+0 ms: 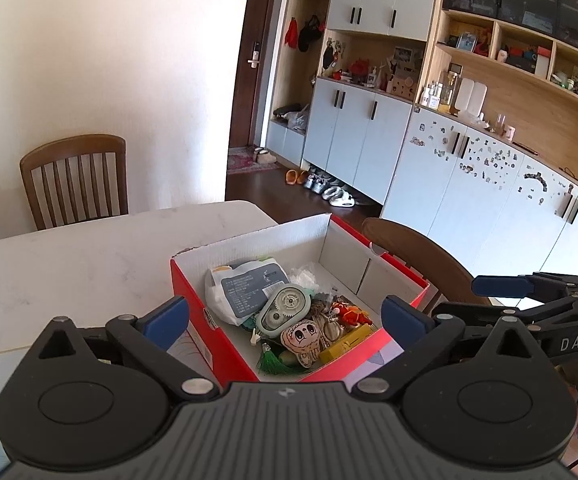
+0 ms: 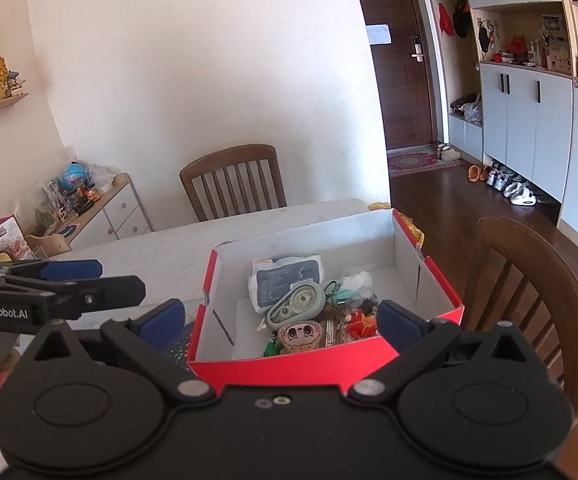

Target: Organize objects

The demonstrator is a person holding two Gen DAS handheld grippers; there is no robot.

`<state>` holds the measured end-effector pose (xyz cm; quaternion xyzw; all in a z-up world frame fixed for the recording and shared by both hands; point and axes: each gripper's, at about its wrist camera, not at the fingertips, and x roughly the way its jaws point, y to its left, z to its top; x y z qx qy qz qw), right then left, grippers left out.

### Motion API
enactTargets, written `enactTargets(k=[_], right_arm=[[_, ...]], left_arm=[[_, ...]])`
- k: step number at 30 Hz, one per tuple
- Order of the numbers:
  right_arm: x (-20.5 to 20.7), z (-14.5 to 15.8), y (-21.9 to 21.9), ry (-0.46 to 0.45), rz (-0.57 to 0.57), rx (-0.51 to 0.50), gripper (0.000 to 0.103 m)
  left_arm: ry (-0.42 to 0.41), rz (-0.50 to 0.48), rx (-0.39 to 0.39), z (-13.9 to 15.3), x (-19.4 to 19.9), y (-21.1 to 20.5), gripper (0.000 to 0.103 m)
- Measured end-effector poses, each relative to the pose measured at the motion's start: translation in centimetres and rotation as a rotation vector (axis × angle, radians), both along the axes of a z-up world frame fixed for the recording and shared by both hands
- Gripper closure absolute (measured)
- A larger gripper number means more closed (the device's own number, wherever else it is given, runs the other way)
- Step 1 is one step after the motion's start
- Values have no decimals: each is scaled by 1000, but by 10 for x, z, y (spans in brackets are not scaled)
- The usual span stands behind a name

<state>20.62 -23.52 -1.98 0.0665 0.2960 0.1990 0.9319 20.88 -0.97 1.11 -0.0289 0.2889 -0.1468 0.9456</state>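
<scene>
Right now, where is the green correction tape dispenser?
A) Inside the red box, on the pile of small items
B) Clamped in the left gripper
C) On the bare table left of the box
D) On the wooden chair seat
A: the correction tape dispenser lies inside the red box among the small items, and both the left gripper and the right gripper are open and empty.

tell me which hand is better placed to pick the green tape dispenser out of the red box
Left, marginally. The tape dispenser sits centred between the open left gripper fingers; in the right gripper view the red box wall stands in front.
</scene>
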Motion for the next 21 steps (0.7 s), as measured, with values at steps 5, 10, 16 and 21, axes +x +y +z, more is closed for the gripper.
enactTargets(k=[5,10,16,21], right_arm=[[-5,-1,3,6,2,5,1],[-7,-1,5,11,4,1,1],[-8,-1,4,15,-8,-2,1],[-8,-3,4,20,-18,-4,1]], left_arm=[[-11,7,5,0,-4,0,0],[-26,13,35,-1,-6,-4,0],[-38,25,65,-2,-6,-5,0],[-22,27,45,-4,-1,2,0]])
